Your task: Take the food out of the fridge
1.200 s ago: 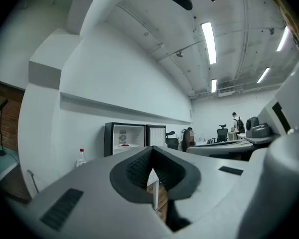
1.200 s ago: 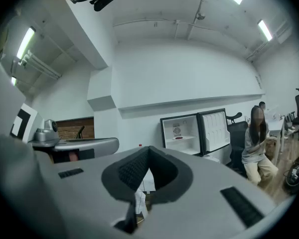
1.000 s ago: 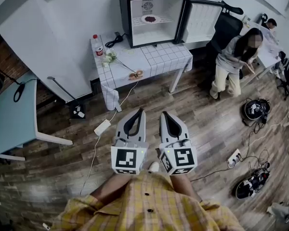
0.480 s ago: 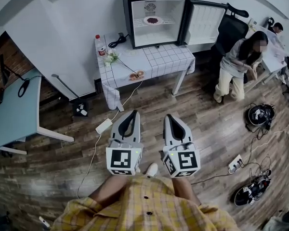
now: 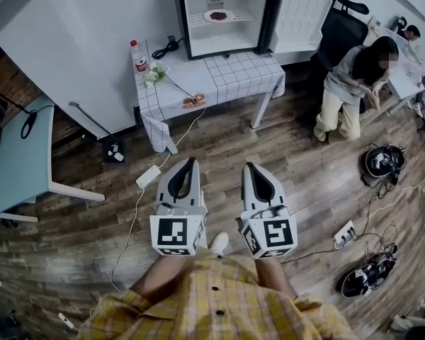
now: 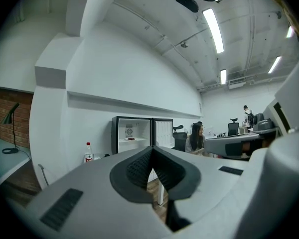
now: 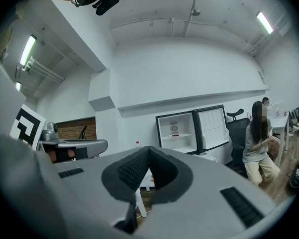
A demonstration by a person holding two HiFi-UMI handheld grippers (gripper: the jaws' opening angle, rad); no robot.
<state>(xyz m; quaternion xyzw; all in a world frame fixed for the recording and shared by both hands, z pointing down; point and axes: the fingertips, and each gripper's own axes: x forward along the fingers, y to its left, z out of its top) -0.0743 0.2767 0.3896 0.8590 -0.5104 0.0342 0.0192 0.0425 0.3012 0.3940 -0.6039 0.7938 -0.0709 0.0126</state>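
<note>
The counter (image 5: pixel 227 76), covered by a white checked cloth, carries a red-capped bottle (image 5: pixel 137 55), a flower (image 5: pixel 156 75) and a black cable (image 5: pixel 168 48). A teal table (image 5: pixel 18 161) stands left of it. A person (image 5: pixel 354 91) is at the right, beside a black office chair (image 5: pixel 340 34).

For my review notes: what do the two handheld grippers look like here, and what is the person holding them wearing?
The left gripper and right gripper match. Each is a light grey, tapered shell whose jaws are lined with dark ribbed pads. Each has a white cube at its near end, printed with black square markers. The person wears a yellow checked shirt with dark buttons.
</note>
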